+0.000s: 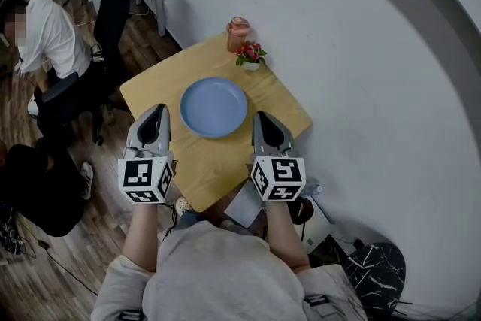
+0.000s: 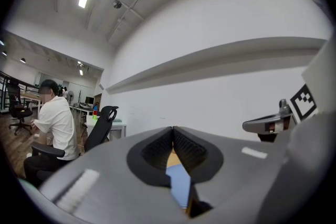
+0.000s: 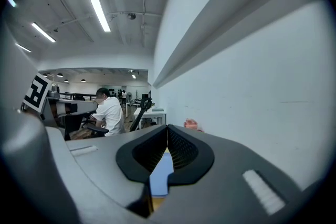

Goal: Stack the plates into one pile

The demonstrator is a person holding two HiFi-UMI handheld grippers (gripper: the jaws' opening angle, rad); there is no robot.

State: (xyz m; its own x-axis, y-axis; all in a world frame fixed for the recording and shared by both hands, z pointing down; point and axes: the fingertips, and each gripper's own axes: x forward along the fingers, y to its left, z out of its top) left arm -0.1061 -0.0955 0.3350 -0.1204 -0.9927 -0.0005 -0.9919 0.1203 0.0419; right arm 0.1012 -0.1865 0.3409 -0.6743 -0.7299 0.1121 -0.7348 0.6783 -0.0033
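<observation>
The white wall (image 1: 338, 49) hems the bench (image 1: 150, 90) from 12 to 3 o'clock. Its 9 o'clock side faces open floor (image 1: 90, 229), with a black office chair (image 1: 113, 4) at 11. The blue plate (image 1: 213, 107) lies mid-bench, bare wood all round. The left hand-held gripper (image 1: 159, 109) at the plate's 8 o'clock and the right hand-held gripper (image 1: 260, 116) at 4, both beside its rim, have jaws pressed together, empty. A pink jar (image 1: 238, 34) and flower pot (image 1: 250, 55) occupy the 12 o'clock corner.

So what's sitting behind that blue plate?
Behind the blue plate, at the table's far corner, stand a pinkish jar and a small potted flower. Whatever lies under the plate is covered.
</observation>
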